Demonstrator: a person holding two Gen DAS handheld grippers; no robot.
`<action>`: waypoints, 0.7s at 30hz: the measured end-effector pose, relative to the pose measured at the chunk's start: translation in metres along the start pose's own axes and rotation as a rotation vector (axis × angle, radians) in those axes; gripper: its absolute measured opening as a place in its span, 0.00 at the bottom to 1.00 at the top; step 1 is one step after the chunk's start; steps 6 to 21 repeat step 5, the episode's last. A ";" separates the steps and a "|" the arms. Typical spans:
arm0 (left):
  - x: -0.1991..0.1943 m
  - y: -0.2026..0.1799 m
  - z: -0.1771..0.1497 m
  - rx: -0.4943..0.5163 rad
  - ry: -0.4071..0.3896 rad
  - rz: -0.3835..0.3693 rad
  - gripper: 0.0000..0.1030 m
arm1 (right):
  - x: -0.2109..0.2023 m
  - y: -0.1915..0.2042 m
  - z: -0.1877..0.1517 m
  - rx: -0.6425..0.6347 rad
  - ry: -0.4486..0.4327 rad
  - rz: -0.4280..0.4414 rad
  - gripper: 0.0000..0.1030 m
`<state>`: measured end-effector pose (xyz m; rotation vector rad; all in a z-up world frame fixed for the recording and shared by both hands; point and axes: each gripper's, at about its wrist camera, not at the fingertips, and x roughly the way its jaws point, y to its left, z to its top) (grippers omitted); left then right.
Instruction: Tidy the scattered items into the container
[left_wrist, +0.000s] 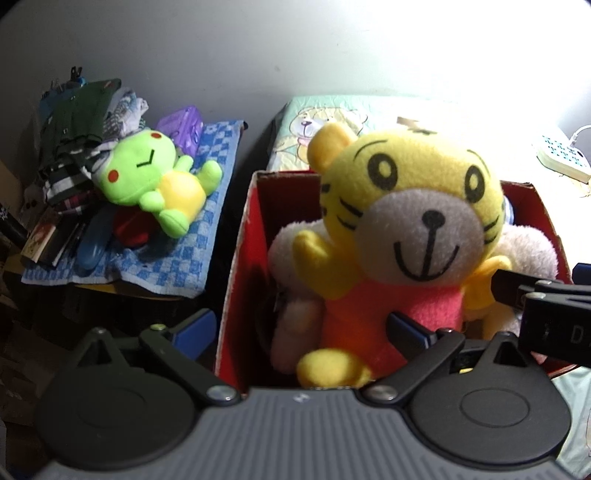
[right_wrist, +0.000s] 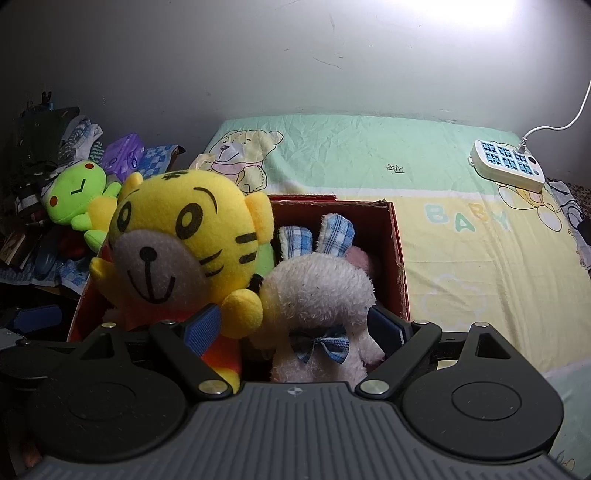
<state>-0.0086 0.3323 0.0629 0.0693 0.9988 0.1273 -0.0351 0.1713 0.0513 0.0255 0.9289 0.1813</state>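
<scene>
Toys (right_wrist: 173, 243) crowd the red box (right_wrist: 397, 258); open sheet (right_wrist: 461, 236) lies alongside.

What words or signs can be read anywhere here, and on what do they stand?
"BABY": pastel letters on the green-and-yellow bear-print sheet.
"D": one white letter on the black gripper part at the left wrist view's right edge; anything after it is cut off.
Booklet cover beside the blue checked towel: too small to read.
</scene>
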 end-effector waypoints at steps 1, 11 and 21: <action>-0.001 -0.001 0.000 0.002 -0.003 0.006 0.97 | -0.002 0.000 0.000 0.001 -0.004 0.001 0.86; -0.004 0.001 -0.003 -0.004 0.016 -0.004 0.98 | -0.008 -0.004 -0.002 0.015 -0.024 -0.004 0.86; -0.004 0.001 -0.003 -0.004 0.016 -0.004 0.98 | -0.008 -0.004 -0.002 0.015 -0.024 -0.004 0.86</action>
